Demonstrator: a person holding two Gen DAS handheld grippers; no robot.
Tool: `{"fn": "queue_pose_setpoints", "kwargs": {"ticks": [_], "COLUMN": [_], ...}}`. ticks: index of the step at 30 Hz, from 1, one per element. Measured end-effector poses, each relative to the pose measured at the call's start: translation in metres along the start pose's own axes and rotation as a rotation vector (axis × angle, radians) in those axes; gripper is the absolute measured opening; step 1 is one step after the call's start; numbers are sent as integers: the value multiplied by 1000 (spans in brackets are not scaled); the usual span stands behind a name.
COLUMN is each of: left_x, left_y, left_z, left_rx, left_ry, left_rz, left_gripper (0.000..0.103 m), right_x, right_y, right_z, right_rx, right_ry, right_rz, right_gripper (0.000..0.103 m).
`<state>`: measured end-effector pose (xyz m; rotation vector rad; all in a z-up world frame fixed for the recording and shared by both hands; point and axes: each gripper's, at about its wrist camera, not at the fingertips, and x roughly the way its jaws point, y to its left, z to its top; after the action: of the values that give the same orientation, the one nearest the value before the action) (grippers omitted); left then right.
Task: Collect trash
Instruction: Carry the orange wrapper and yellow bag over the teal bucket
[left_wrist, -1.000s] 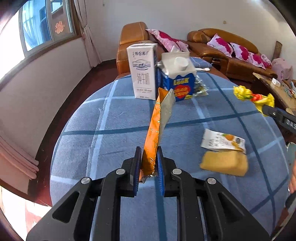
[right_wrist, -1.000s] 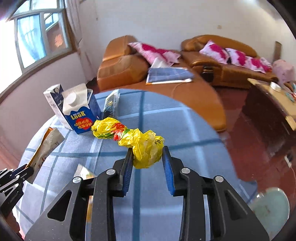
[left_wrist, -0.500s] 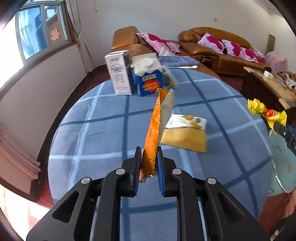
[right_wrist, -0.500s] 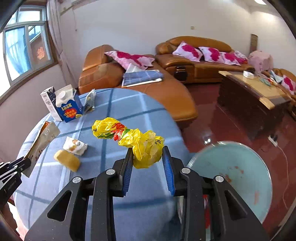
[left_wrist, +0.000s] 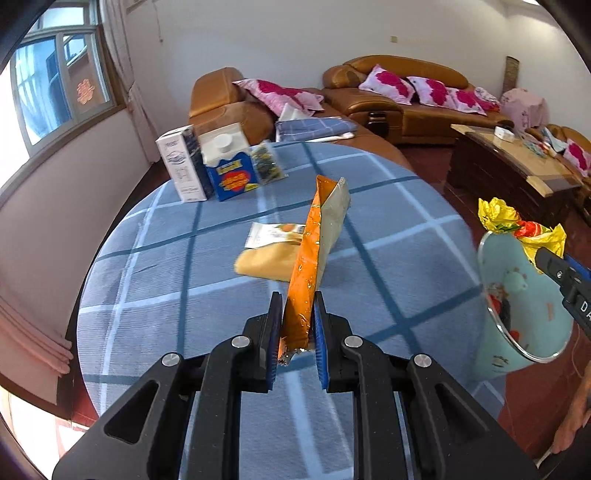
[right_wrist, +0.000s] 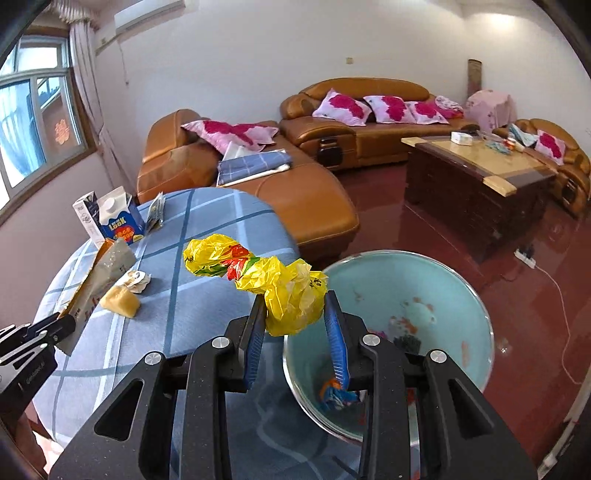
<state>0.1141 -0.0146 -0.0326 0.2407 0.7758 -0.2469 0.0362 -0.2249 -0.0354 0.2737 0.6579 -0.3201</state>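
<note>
Left claw (left_wrist: 295, 317) clenched on orange packet (left_wrist: 312, 254), right claw (right_wrist: 295, 317) grasping yellow wrapper (right_wrist: 280, 284), seemingly over the bin (right_wrist: 461, 295).

The blue-and-white carton (right_wrist: 120, 221) over on the desk (right_wrist: 207, 295) reads "LOOK" in white letters above a red and yellow badge I can't make out. The taller white carton (left_wrist: 181, 166) beside it carries print too small to read.
</note>
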Motion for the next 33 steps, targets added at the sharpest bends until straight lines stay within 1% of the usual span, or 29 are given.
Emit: {"fn": "queue_pose_setpoints", "kwargs": {"ticks": [12,19,29,33], "left_x": [-21,-29,-26,-22], "left_y": [-50,-79,-118,-134], "left_z": [-2,-2,3,7], "left_rx": [63,99,146,154], "left_ry": [-23,-31,-22,-21], "left_rz": [-60,-78,-104,-126], "left_gripper": [16,16,16,16], "right_x": [-25,-34,-34,-32], "right_y": [-41,-64,-97,-107], "right_z": [-8,-12,-17,-16], "right_rx": [72,106,166,179], "right_ry": [-39,-60,-59,-64], "right_rz": [-49,-85,-137,-165], "right_gripper": [32,32,33,33]}}
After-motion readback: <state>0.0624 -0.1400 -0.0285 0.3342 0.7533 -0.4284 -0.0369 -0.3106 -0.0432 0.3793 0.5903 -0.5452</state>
